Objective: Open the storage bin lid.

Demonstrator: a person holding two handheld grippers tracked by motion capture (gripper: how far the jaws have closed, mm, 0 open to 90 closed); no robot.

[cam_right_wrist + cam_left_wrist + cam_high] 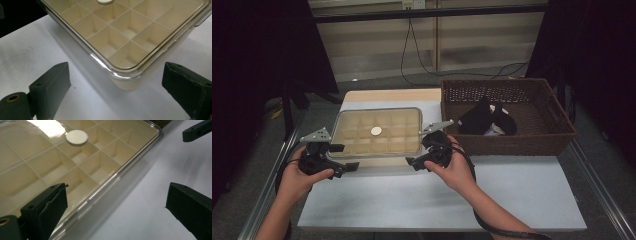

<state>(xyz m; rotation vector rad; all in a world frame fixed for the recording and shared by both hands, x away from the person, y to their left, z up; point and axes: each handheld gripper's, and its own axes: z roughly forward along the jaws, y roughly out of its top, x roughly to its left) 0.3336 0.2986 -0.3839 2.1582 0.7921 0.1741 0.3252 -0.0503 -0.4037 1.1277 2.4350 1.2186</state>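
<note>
Two pairs of jaws stand wide apart and empty, one at each near corner of the compartment box (pixel 377 132), and that spacing reads as a setup for taking the box from both ends at once. Your left gripper (pixel 115 212) has one jaw over the clear lid (pixel 37 157) and the other out over the bare white mat (pixel 155 170), so the box's front edge runs between them without either jaw touching it. Your right gripper (pixel 117 92) straddles the rounded near corner of the box the same way, low to the mat, with the corner sitting in the gap between its jaws and apart from both. You hold both tools angled inward toward the box, which I judge is meant to let the jaws close on the rim or the lid's lip rather than on the flat top. The box itself lies flat on the mat at the middle of the desk (pixel 377 95), its lid shut over a grid of pale, seemingly empty cells, with a small white disc (pixel 376 131) resting on top of the lid near its centre. That disc sits loose as far as I can tell, so any lift should stay level or it may slide. To the right of the box, just beside it, stands a brown wicker basket (pixel 557 130) holding dark cloth items (pixel 477 120); the cable (pixel 412 55) trails off behind the desk
</note>
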